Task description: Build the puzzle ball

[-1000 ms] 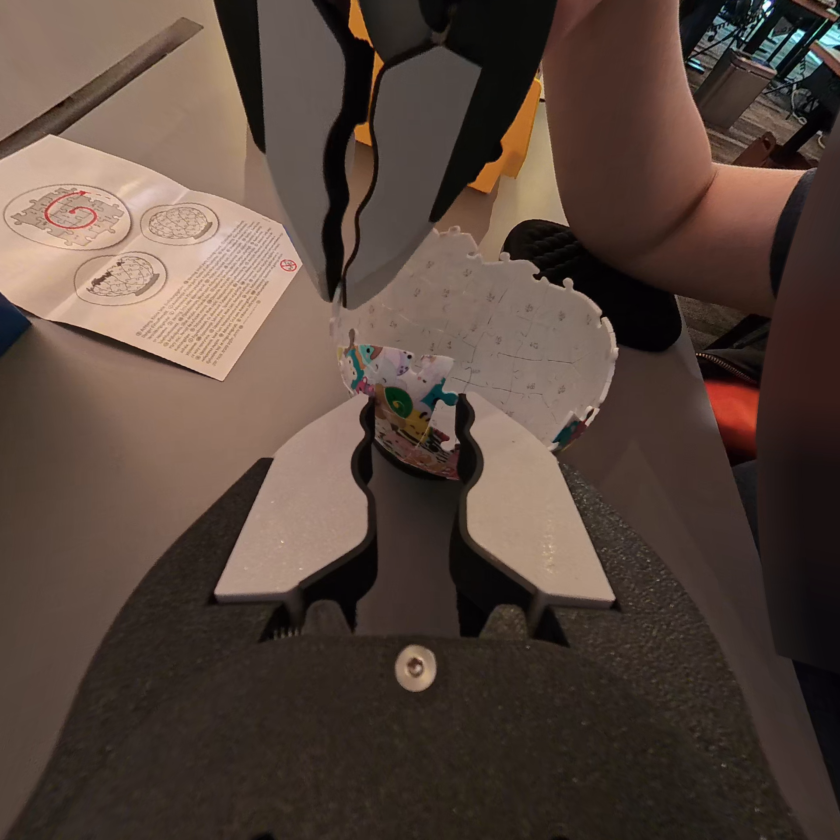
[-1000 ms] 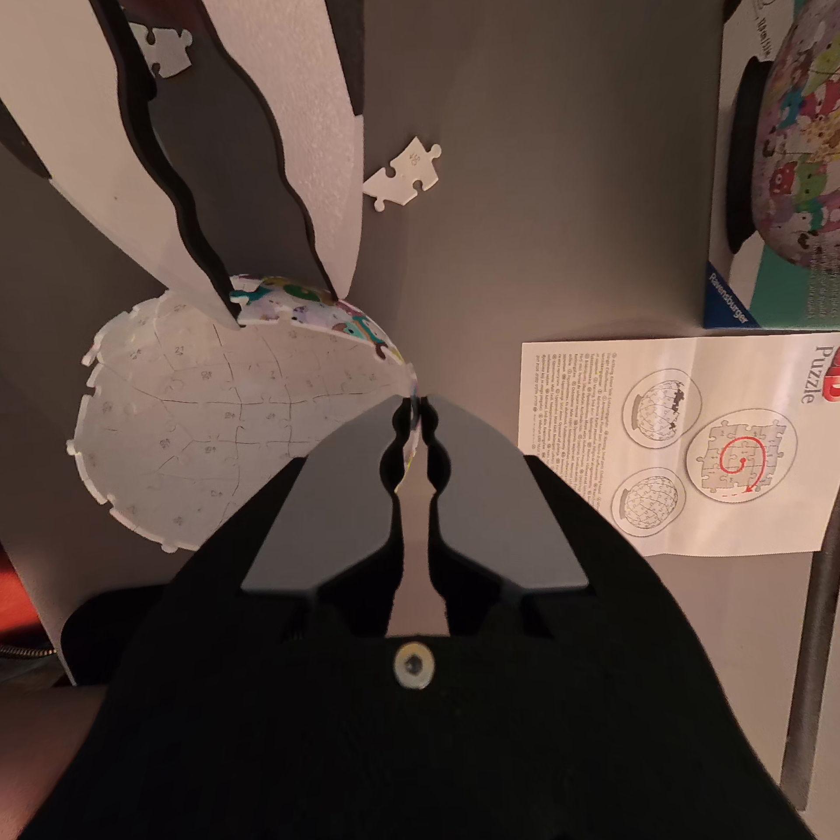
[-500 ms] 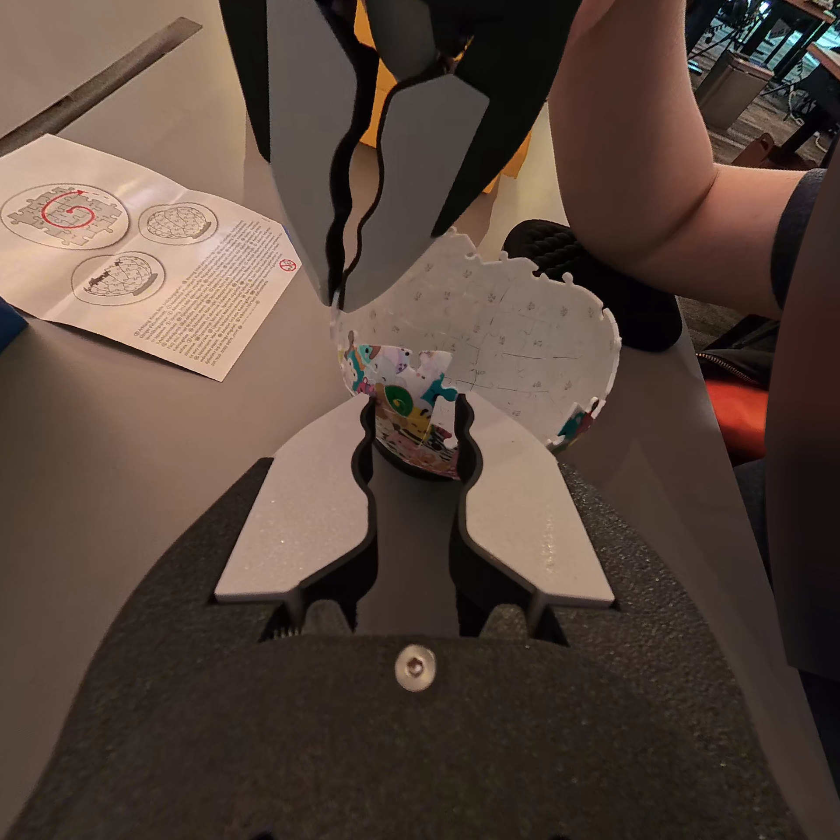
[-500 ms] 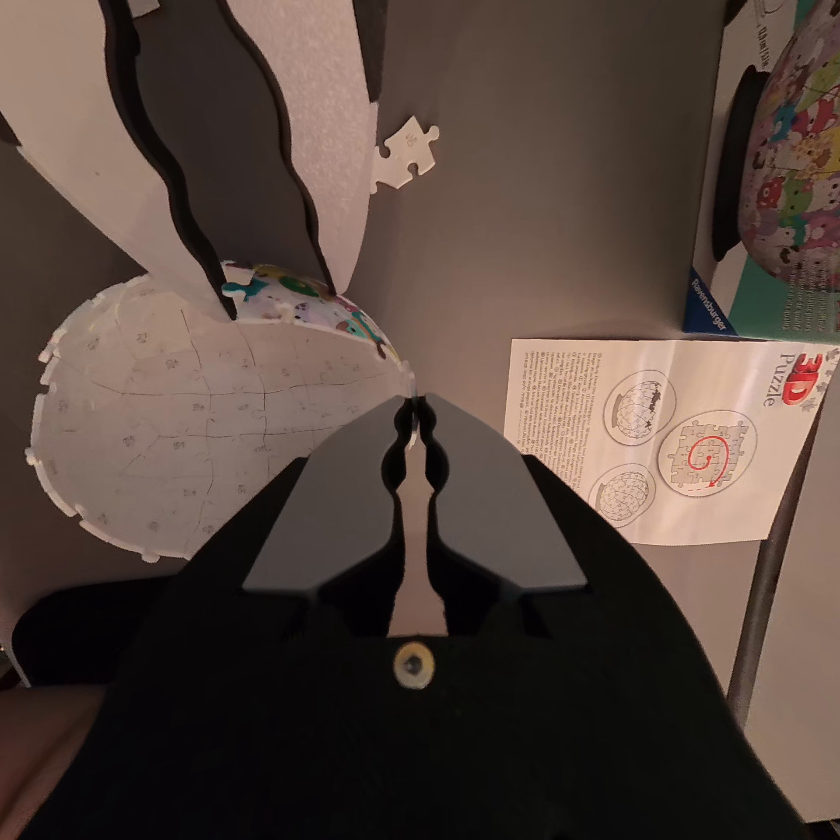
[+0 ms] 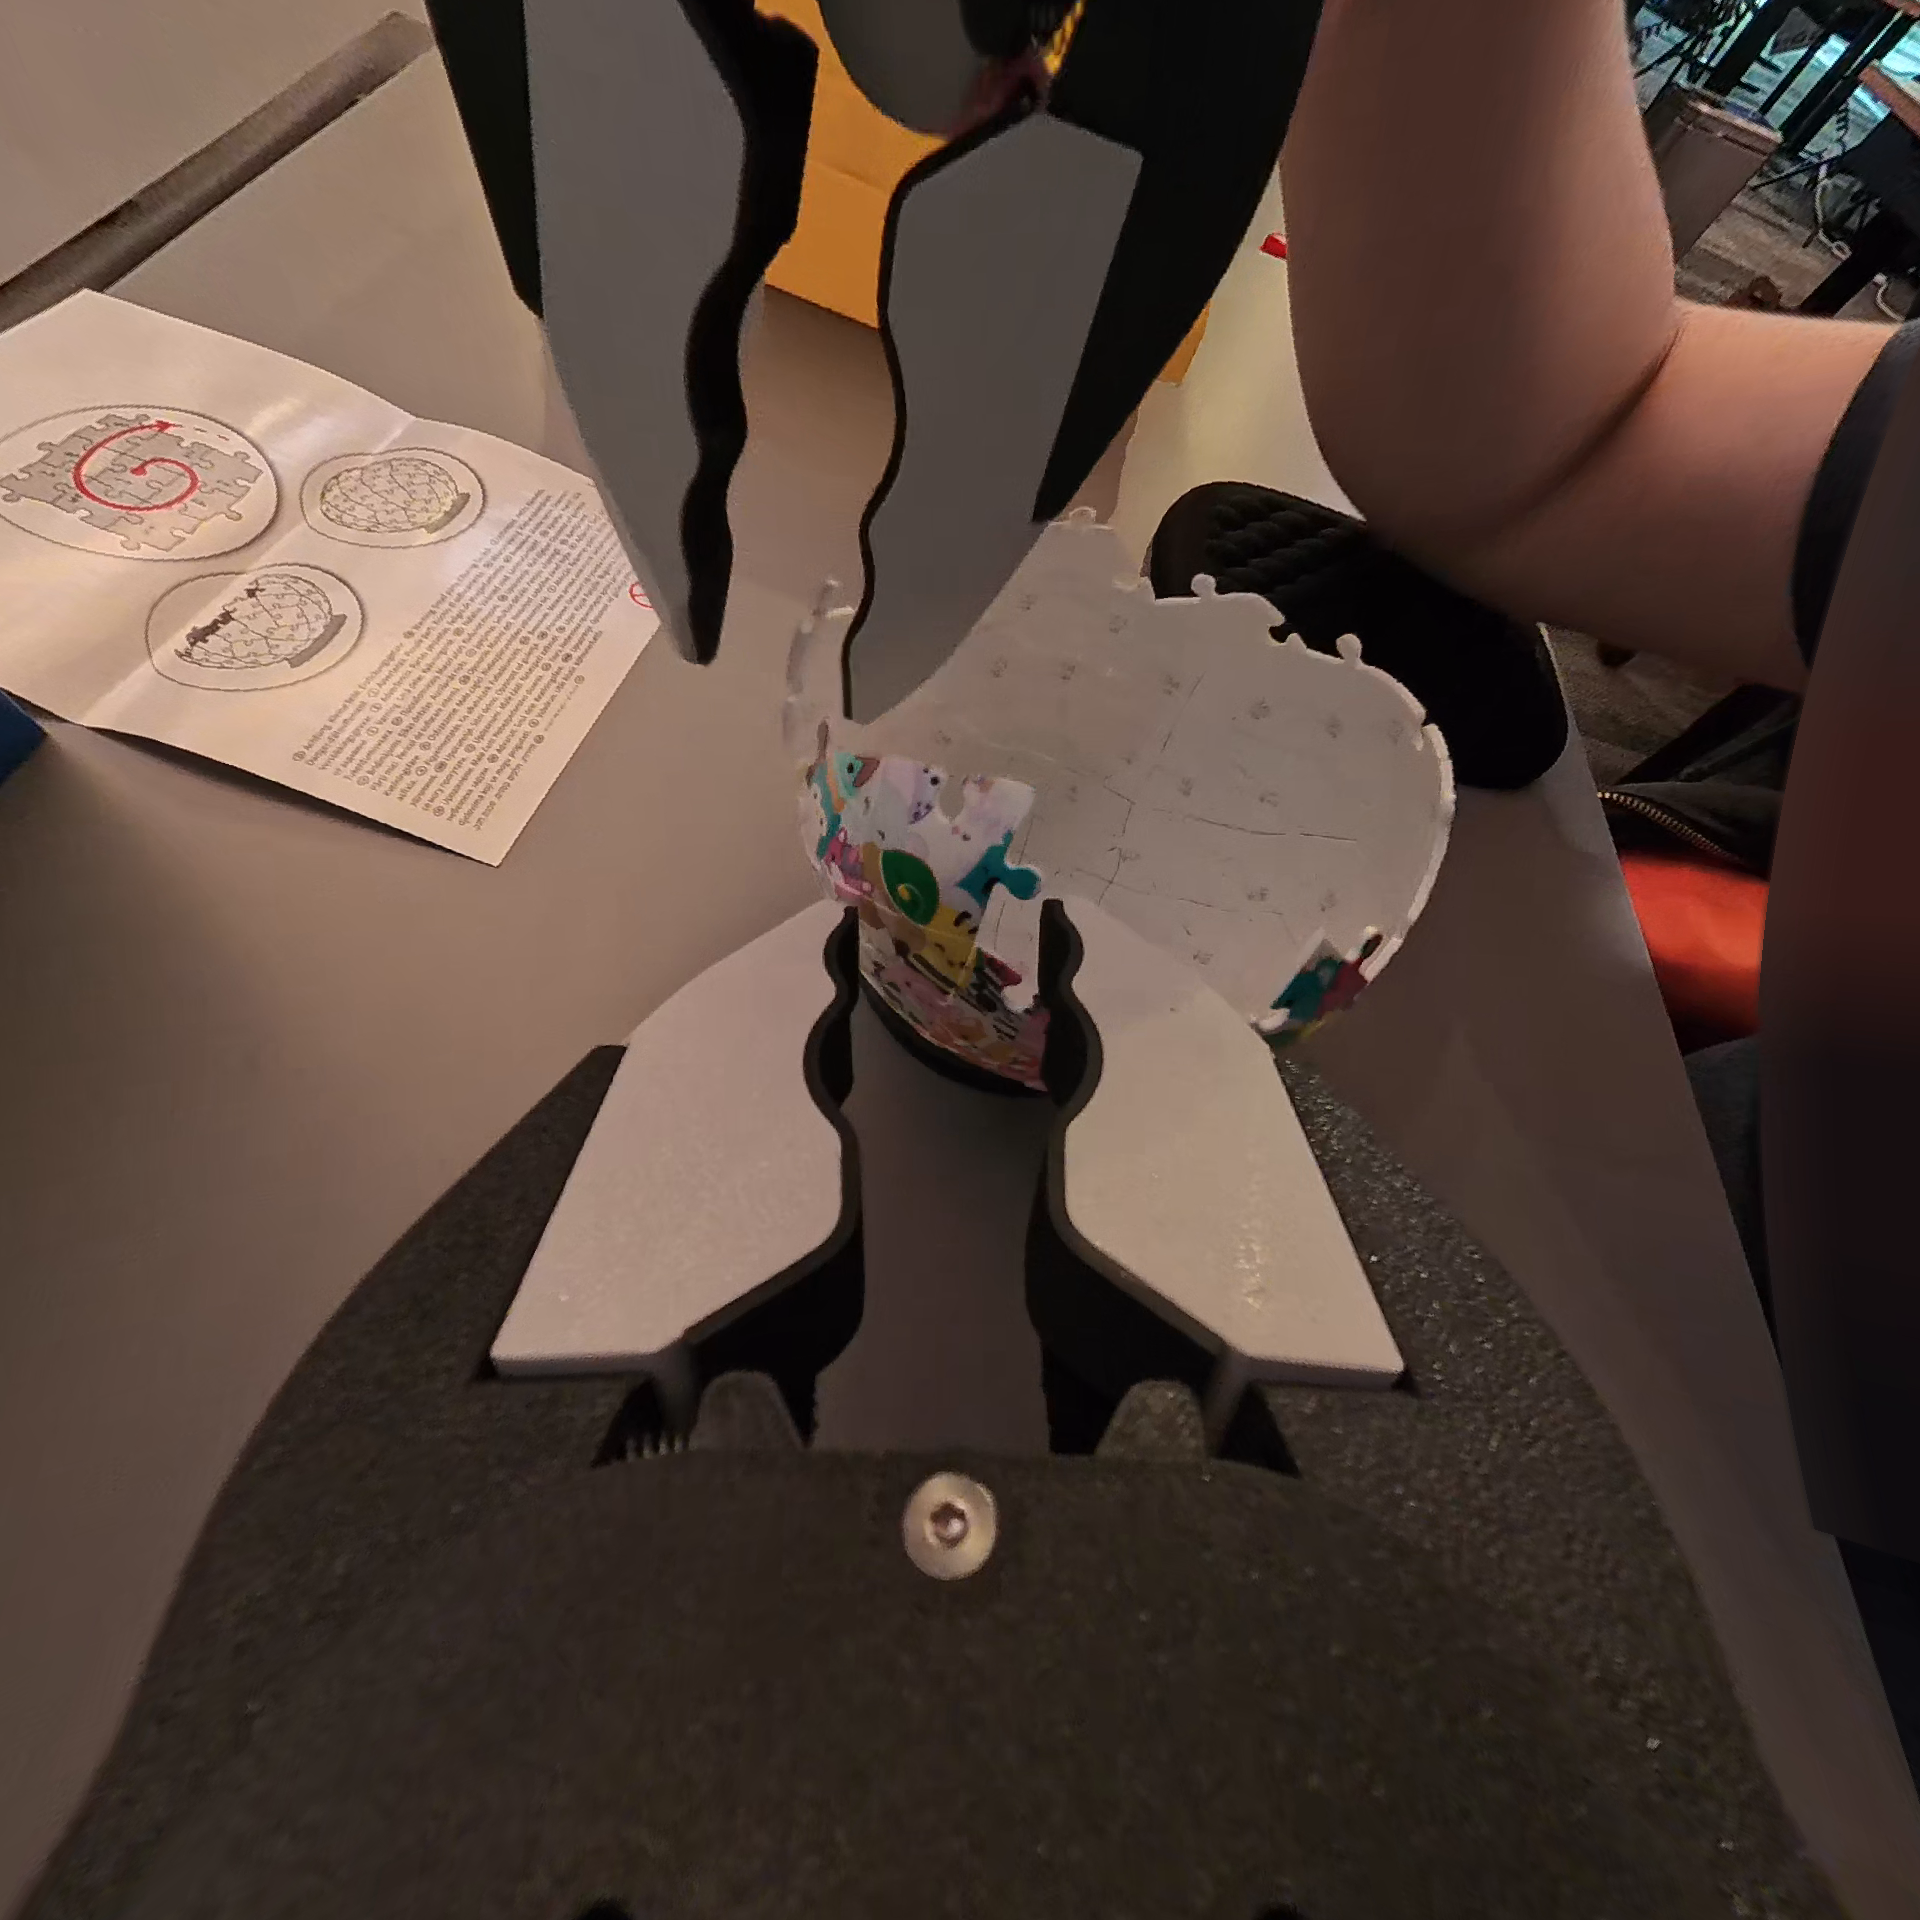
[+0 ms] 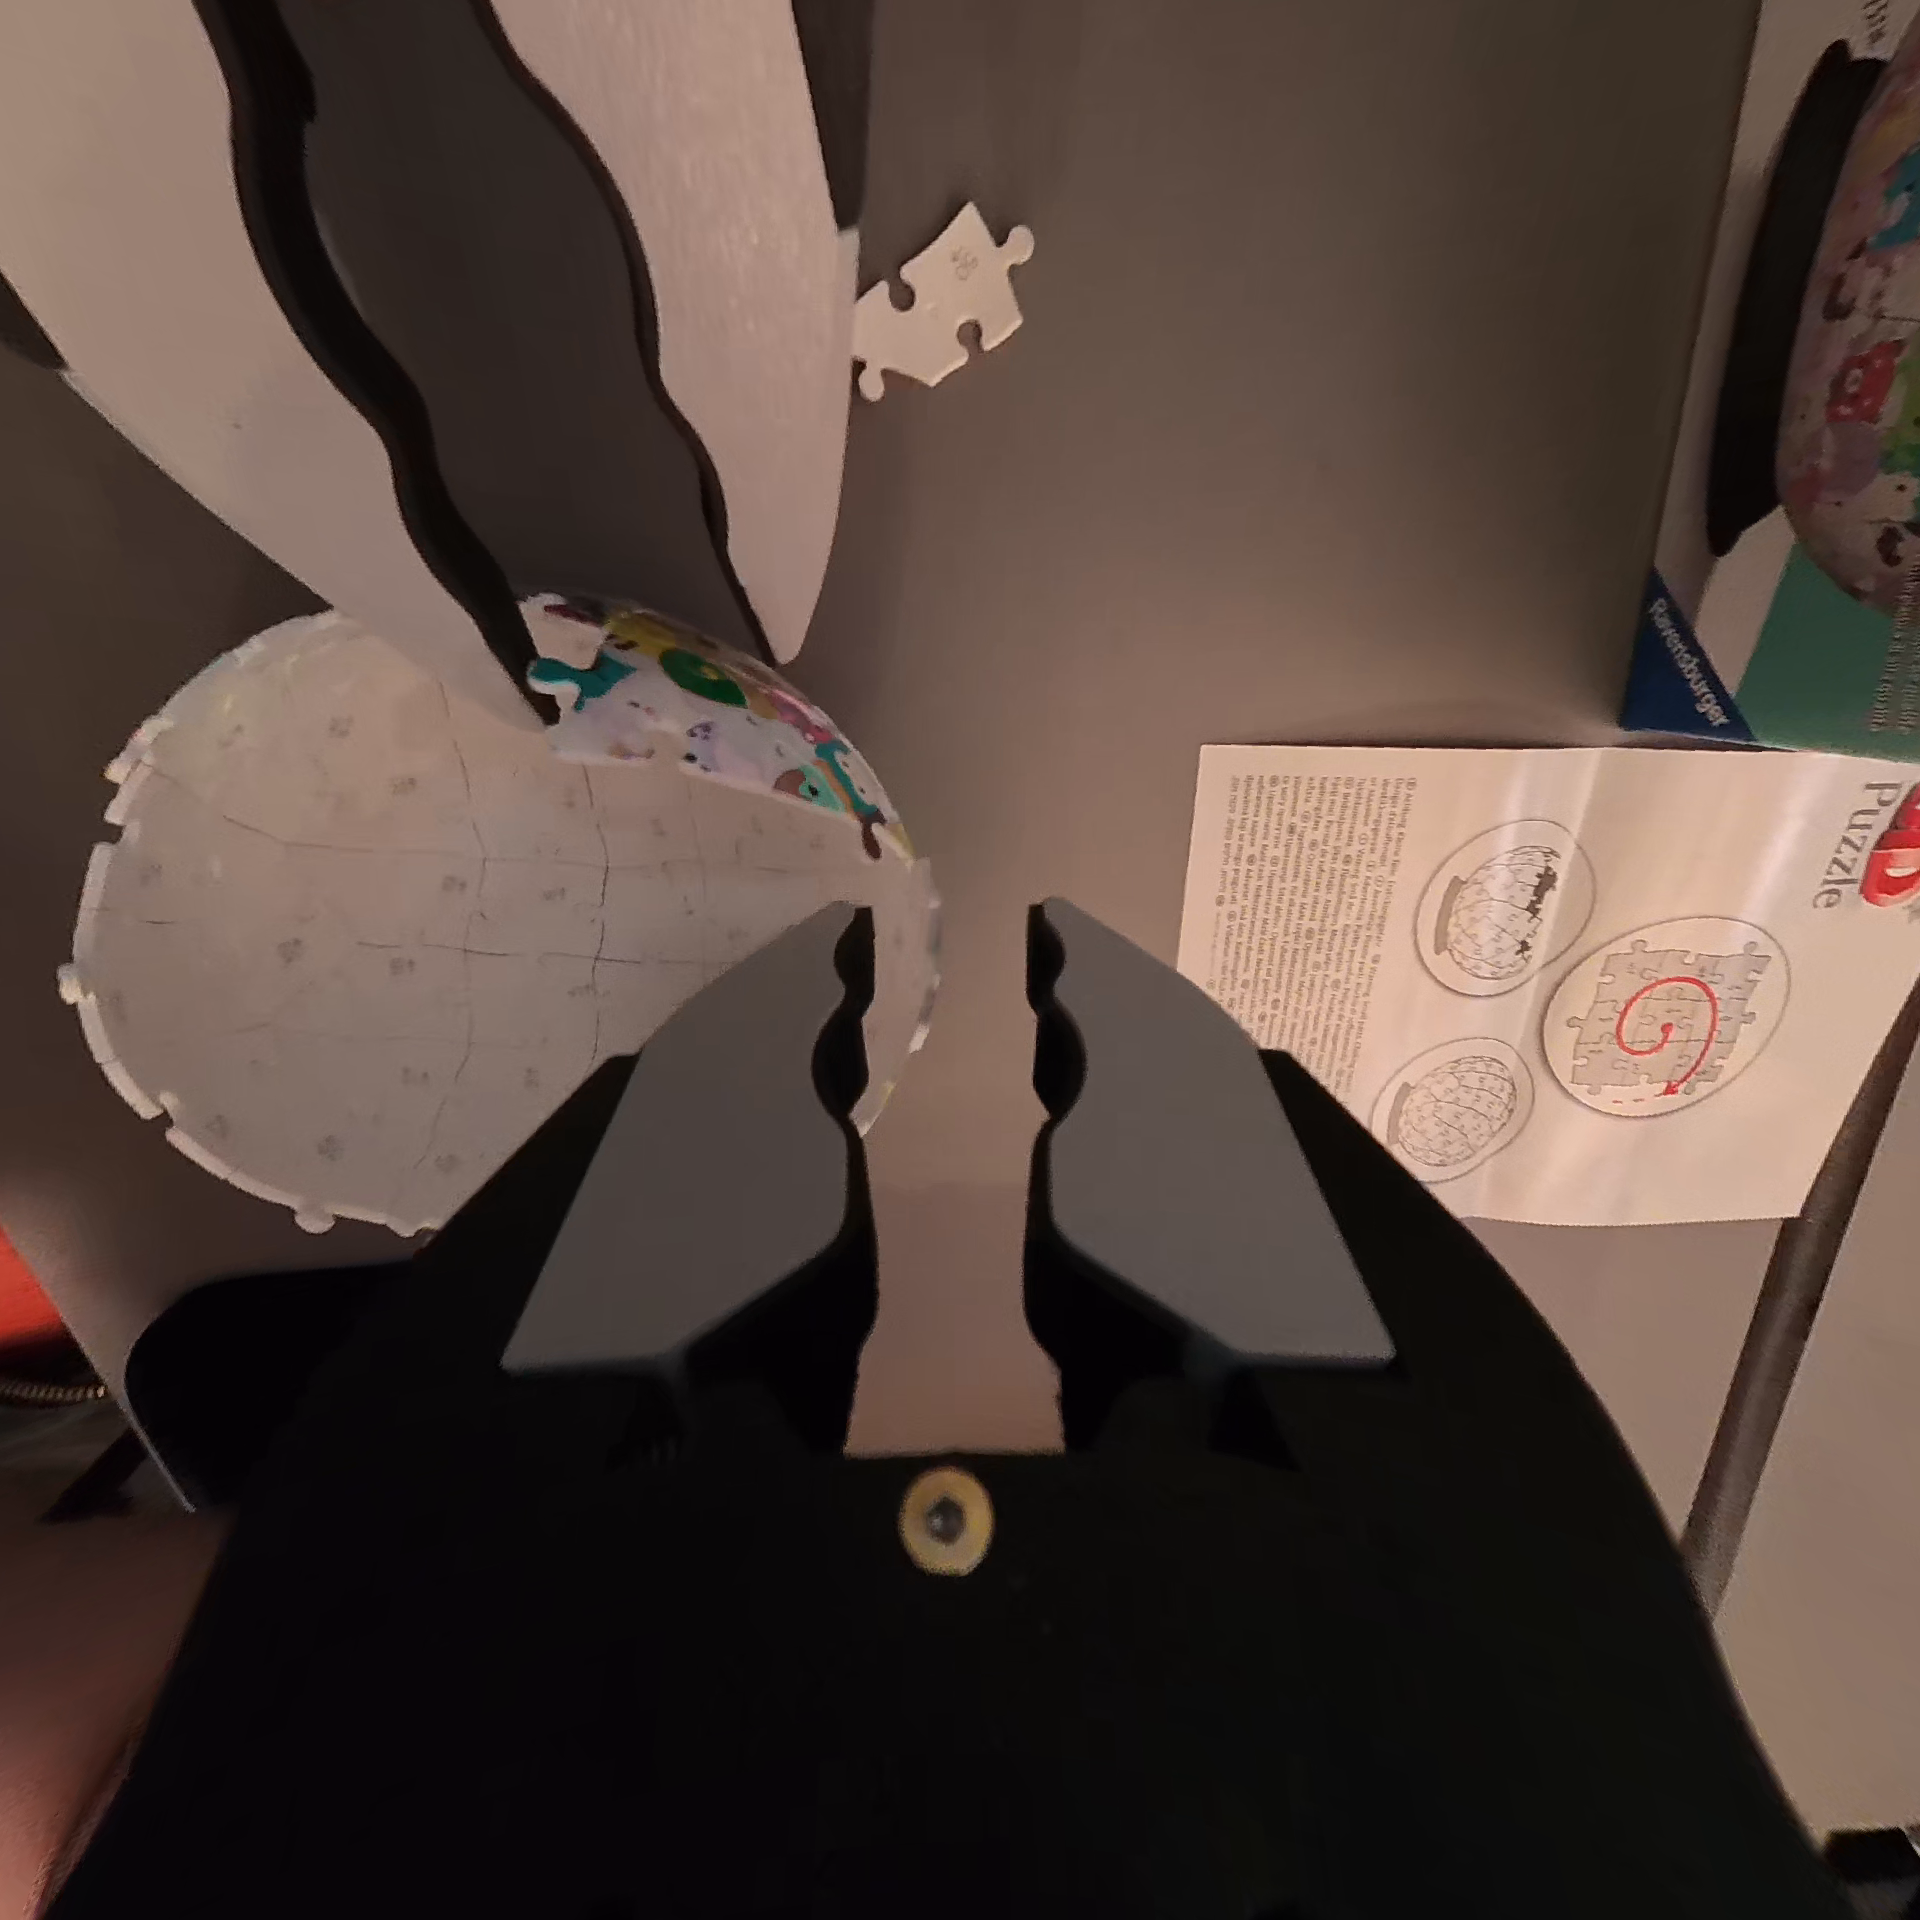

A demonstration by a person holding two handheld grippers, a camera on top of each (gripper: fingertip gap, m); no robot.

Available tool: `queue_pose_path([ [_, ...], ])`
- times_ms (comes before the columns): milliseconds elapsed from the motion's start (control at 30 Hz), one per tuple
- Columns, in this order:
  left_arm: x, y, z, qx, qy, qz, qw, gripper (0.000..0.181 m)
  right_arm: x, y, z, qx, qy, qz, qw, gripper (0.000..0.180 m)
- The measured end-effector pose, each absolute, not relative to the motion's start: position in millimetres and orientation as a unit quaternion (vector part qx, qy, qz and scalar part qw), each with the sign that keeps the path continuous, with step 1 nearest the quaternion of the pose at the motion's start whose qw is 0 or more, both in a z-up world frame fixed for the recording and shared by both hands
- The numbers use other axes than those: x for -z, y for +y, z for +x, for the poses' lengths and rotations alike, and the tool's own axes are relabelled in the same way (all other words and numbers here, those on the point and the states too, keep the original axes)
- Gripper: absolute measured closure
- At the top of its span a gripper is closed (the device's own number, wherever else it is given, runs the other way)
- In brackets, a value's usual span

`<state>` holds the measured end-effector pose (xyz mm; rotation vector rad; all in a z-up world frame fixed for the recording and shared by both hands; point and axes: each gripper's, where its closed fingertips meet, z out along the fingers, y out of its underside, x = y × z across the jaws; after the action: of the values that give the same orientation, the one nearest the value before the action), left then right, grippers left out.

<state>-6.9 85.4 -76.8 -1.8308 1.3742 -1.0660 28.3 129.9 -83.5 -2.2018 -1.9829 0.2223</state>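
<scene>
Between left tool (image 5: pixel 948 925) tips, puzzle ball (image 5: pixel 1195 790).

On my feed, both grippers match: left gripper (image 5: pixel 951 914) and right gripper (image 6: pixel 945 914) each have 2 flat grey fingers (image 5: pixel 696 1195) with wavy black inner edges, a black textured foam body (image 5: pixel 935 1714), 1 silver screw (image 5: pixel 948 1525) centred. Person's arm wears a dark short sleeve (image 5: pixel 1860 727).

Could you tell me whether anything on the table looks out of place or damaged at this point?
Nothing looks damaged. The half-built puzzle shell has a jagged open rim, as unfinished work would. One loose white piece lies face down apart from it, beyond the left gripper, which holds the shell's wall.
</scene>
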Motion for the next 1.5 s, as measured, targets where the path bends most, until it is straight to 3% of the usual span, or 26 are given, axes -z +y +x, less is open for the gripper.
queue_pose_path([
  [500,80.2,83.8,-5.3,0.406,0.520,-0.690,0.297,0.148,105.3,129.9,40.7,-0.011,-0.702,-0.707,-0.081,0.151],
  [600,81.0,83.7,-5.9,0.404,0.522,-0.690,0.297,0.148,107.2,126.6,41.2,-0.015,-0.703,-0.703,-0.104,0.158],
  [800,80.2,83.2,-6.2,0.405,0.522,-0.689,0.297,0.148,104.7,119.6,41.5,-0.026,-0.707,-0.695,-0.132,0.173],
  [1500,79.8,81.2,-5.1,0.405,0.525,-0.687,0.296,0.148,110.5,116.8,47.1,0.026,-0.702,-0.692,-0.168,0.175],
])
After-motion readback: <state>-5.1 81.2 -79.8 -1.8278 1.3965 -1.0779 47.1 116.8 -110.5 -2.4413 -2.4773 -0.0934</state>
